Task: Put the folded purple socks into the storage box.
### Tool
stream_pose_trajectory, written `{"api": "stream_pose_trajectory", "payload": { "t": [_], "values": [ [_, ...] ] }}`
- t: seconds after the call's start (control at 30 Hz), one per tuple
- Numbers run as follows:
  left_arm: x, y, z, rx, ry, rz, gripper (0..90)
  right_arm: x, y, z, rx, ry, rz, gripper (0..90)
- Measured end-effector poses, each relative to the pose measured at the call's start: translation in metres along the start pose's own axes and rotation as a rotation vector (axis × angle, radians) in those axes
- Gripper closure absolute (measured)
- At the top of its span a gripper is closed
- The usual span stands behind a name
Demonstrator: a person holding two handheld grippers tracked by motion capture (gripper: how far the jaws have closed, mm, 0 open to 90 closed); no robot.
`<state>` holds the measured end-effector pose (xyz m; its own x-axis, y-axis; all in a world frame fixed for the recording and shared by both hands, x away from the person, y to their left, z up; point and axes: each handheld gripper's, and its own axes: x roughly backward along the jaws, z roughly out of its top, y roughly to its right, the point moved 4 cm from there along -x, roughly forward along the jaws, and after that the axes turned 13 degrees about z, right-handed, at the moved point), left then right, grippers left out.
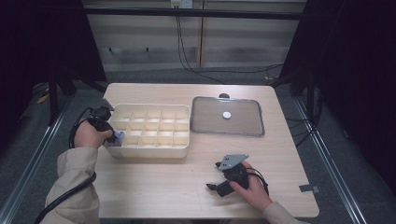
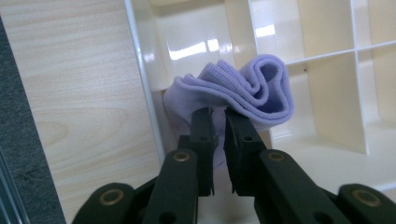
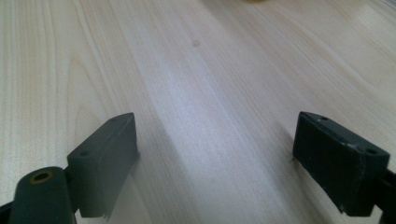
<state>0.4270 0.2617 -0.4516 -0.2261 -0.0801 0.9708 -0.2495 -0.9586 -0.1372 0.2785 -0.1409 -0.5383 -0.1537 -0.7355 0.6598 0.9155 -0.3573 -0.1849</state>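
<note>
A folded lilac cloth [image 2: 243,88] lies in the near-left corner compartment of a cream divided box [image 2: 140,56]. My left gripper [image 2: 218,114] points into that compartment, its jaws a narrow gap apart with a fold of the cloth between the tips and the pads not clearly pressing it. In the high view the left gripper [image 1: 113,136] is at the box's [image 1: 149,148] left front corner, beside the cloth [image 1: 119,136]. My right gripper [image 1: 214,176] rests on the table near the front right. Its jaws [image 3: 215,140] are wide open over bare wood.
A grey tray [image 1: 201,126] with a small white disc [image 1: 227,115] in it lies right of the box. The box's other compartments look empty. The wooden table [image 1: 154,186] is bare between the two hands. Cables trail off the far edge.
</note>
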Motion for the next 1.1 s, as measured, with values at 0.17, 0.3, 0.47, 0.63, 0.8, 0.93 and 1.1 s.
{"api": "stream_pose_trajectory", "payload": {
  "t": [0.17,0.3,0.47,0.63,0.8,0.93,1.1],
  "values": [
    [0.004,0.0,0.001,-0.005,0.016,0.004,73.2,0.0,0.0,0.0,0.004,0.0,0.0,13.1],
    [0.008,0.0,0.0,0.001,0.018,-0.014,67.0,0.0,0.0,0.0,0.003,-0.001,0.001,13.1],
    [0.015,0.003,0.002,0.003,0.04,-0.029,59.2,0.0,0.0,0.0,0.004,-0.001,0.0,13.1],
    [0.02,0.007,0.005,-0.009,0.066,-0.029,50.3,0.0,0.0,0.0,0.005,0.0,0.0,13.1],
    [0.022,0.01,0.007,-0.009,0.075,-0.034,46.1,0.0,0.0,0.0,0.004,0.0,0.0,13.1],
    [0.024,0.011,0.01,-0.008,0.087,-0.028,38.3,0.0,0.0,0.0,0.004,0.0,0.0,13.1],
    [0.024,0.014,0.011,-0.01,0.094,-0.035,34.3,0.0,0.0,0.0,0.005,0.0,0.001,13.1]
  ]
}}
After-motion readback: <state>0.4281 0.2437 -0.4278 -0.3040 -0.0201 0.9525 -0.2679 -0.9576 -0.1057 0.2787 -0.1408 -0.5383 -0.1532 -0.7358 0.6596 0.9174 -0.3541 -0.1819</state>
